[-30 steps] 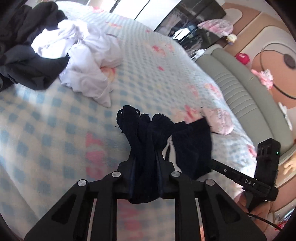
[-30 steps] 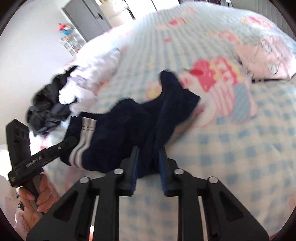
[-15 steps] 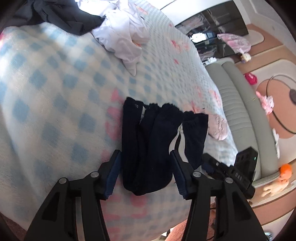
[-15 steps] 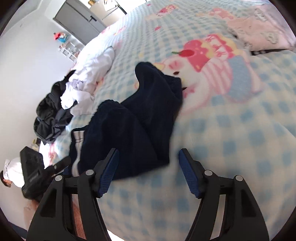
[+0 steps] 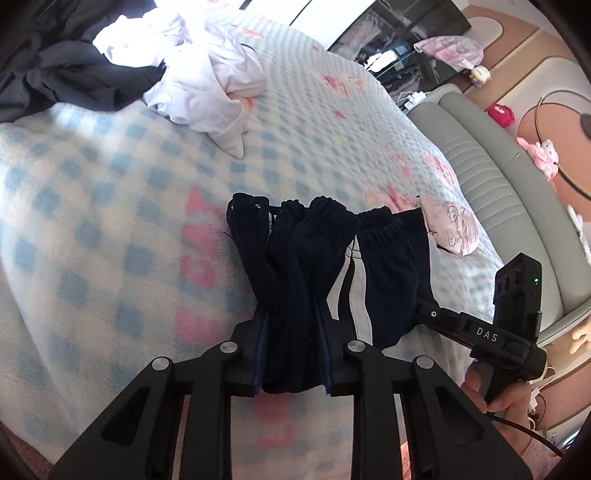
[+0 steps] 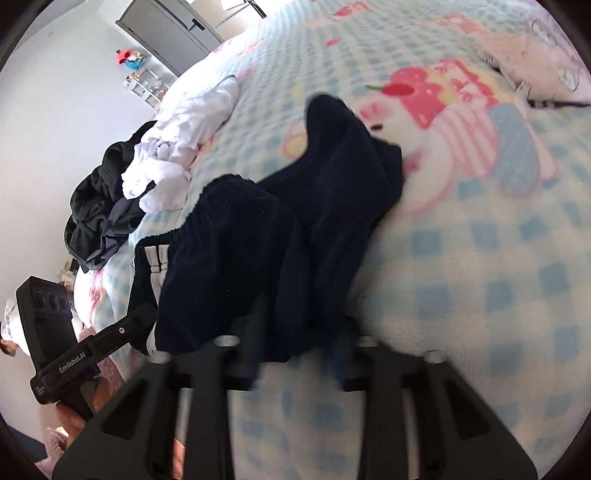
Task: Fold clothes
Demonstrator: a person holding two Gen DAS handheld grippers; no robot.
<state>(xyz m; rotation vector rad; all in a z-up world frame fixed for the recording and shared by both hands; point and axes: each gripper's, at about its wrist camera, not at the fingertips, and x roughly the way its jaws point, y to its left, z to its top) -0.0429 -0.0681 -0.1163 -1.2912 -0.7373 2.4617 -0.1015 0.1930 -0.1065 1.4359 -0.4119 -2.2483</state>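
Observation:
A pair of navy shorts (image 5: 317, 258) with white side stripes lies bunched on the checked bed blanket (image 5: 110, 229). My left gripper (image 5: 293, 325) is shut on the near edge of the shorts, cloth bunched between its fingers. In the right wrist view the same shorts (image 6: 295, 229) lie in folds, and my right gripper (image 6: 297, 354) is closed around their near edge, blurred by motion. Each gripper shows in the other's view: the right one (image 5: 443, 317) at the shorts' right edge, the left one (image 6: 122, 332) at the striped edge.
A pile of white clothes (image 5: 203, 77) and dark clothes (image 5: 55, 74) lies at the far left of the bed, also in the right wrist view (image 6: 122, 184). A pink pillow (image 5: 450, 229) lies beside a grey padded headboard (image 5: 498, 192). A grey wardrobe (image 6: 173, 29) stands behind.
Both grippers opened and let the shorts drop onto the blanket half a second ago, then closed again on their near edges. The shorts lie more spread out than a second ago.

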